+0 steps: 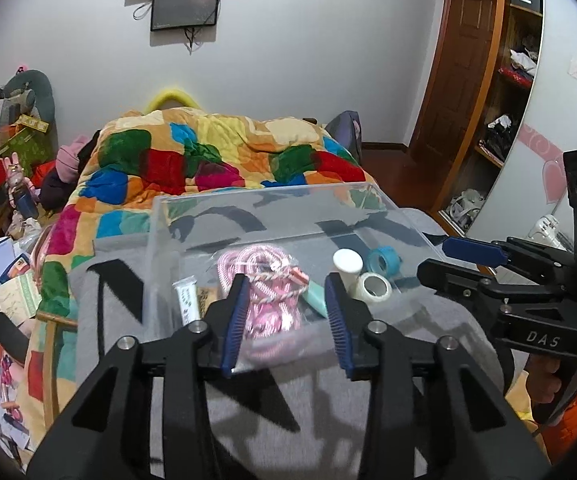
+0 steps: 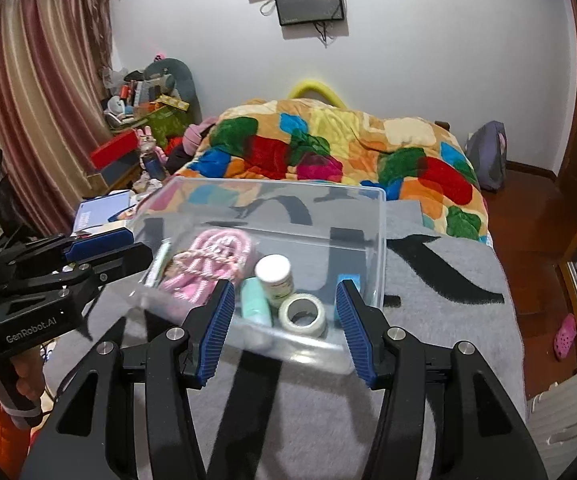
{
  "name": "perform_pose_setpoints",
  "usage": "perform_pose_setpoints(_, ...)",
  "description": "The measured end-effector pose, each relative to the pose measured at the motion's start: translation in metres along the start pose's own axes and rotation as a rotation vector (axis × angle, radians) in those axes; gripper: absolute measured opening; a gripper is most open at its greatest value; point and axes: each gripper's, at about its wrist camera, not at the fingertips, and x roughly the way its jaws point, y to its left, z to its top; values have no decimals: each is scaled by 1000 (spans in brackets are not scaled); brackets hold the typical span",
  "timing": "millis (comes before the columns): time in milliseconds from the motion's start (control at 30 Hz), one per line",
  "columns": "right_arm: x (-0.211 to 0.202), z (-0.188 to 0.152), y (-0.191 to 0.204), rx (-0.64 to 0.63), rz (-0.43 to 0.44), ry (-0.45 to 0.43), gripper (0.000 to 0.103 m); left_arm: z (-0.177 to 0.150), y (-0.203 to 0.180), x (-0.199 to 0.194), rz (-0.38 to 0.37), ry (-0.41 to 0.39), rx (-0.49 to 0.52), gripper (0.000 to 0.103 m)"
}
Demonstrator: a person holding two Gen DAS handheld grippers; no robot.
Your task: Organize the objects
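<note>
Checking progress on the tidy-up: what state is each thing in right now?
Clear bin: open, no lid, on the grey blanket.
Pink rope: inside bin, bagged.
White tape roll: inside bin, lying flat.
White bottle: inside bin, capped.
Left gripper: open, empty.
Right gripper: open, empty.

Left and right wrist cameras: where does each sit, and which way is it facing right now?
Left wrist: on the left gripper, facing the clear bin on the bed; right gripper shows at its right edge.
Right wrist: on the right gripper, facing the same clear bin; left gripper and the hand holding it show at left.
Shared: bin, pink rope, white tape roll, colourful quilt, wall screen.
</note>
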Motion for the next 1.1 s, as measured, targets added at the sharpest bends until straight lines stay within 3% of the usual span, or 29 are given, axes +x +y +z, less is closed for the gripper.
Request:
perform_pose_setpoints(67,-6,-3,4,-8,5,-10,51,-5,1,-7,8,-15,-12,58)
perform_pose_setpoints(167,-15,-12,10,-23,6,-31,59,-16,2,-16,26,-41,-24,69)
perform_pose_setpoints(467,-23,-38,13,-16,-14,-55,74,-45,1,-23,40,-35,-42,82)
perform_pose_setpoints(1100,-18,-59,9,10,21,-23,75,-65,-8,-19,42,-13,-51,84)
